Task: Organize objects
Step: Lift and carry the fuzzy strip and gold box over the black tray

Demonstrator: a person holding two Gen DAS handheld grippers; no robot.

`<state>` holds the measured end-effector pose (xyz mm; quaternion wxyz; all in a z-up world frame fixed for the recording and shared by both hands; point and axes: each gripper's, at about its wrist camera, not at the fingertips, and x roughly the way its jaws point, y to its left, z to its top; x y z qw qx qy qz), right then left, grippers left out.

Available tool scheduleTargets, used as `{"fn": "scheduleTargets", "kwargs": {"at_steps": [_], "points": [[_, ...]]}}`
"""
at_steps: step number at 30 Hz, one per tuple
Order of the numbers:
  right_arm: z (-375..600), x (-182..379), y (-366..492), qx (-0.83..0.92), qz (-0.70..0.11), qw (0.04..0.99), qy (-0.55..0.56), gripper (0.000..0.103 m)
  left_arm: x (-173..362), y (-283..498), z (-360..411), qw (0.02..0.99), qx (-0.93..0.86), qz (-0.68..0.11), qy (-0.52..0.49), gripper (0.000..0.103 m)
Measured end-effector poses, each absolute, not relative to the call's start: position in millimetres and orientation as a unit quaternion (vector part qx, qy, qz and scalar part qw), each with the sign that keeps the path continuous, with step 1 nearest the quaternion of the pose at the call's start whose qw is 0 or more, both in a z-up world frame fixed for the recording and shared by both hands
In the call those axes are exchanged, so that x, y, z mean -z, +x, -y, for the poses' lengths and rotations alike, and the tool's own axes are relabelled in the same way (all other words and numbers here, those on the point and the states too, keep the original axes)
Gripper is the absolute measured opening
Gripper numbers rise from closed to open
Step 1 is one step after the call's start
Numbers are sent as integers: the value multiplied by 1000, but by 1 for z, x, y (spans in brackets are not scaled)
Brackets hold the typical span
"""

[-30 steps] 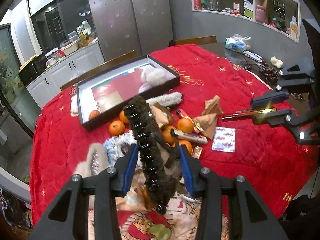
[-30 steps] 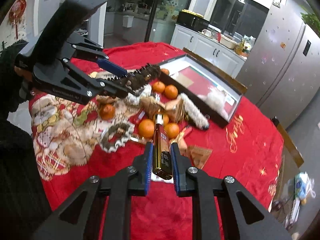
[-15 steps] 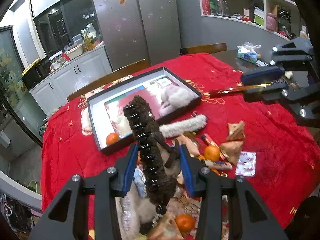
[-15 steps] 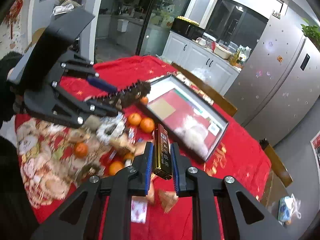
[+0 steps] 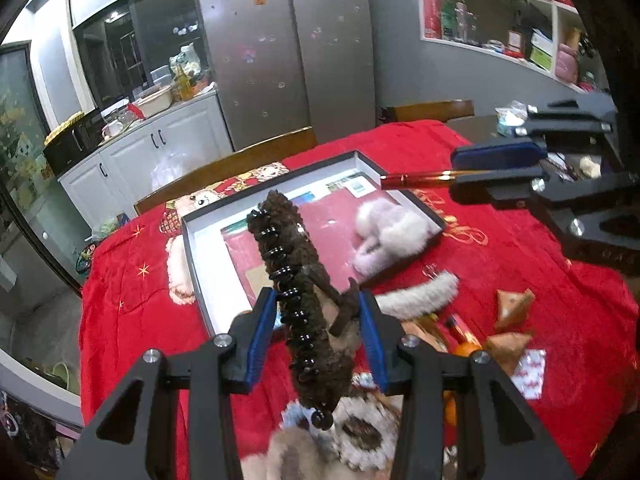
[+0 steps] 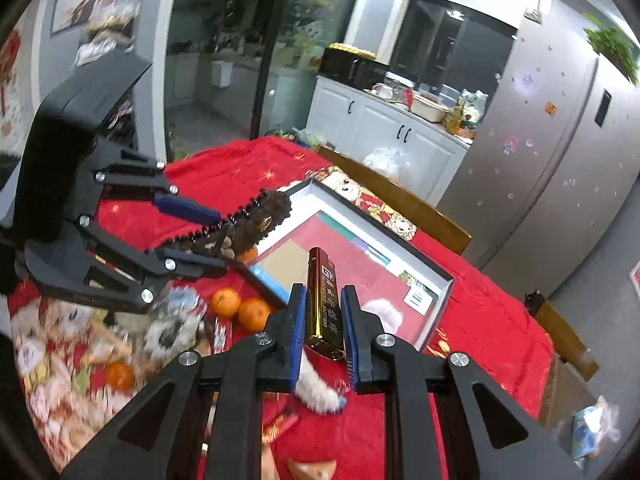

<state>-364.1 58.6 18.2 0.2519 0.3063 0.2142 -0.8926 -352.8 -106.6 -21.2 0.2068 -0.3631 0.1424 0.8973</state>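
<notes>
My left gripper (image 5: 318, 322) is shut on a brown fuzzy hair claw clip (image 5: 298, 280) with black teeth and holds it in the air over the near edge of a shallow black-rimmed box (image 5: 192, 256). My right gripper (image 6: 324, 322) is shut on a slim gold-brown lighter (image 6: 322, 300) and holds it above the box (image 6: 436, 316). The right gripper also shows at the right of the left wrist view (image 5: 496, 168), and the left gripper with the clip shows in the right wrist view (image 6: 192, 236). A pale pink fluffy item (image 5: 384, 236) lies inside the box.
The table wears a red cloth (image 5: 132, 304). On it lie a white fuzzy band (image 5: 420, 300), brown wrapped packets (image 5: 514, 304), several oranges (image 6: 226, 302), a small foil sachet (image 5: 530, 368) and furry scrunchies (image 6: 168, 330). Wooden chair backs (image 5: 224, 168) stand behind the table.
Both grippers have risen and moved forward from over the clutter towards the box, each still holding its item. The box now looks closer and larger in both views.
</notes>
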Motion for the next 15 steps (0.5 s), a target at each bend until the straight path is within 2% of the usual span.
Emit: {"fn": "scheduleTargets", "kwargs": {"at_steps": [15], "points": [[-57, 18, -428, 921, -112, 227, 295, 16, 51, -410, 116, 187, -908, -102, -361, 40]]}}
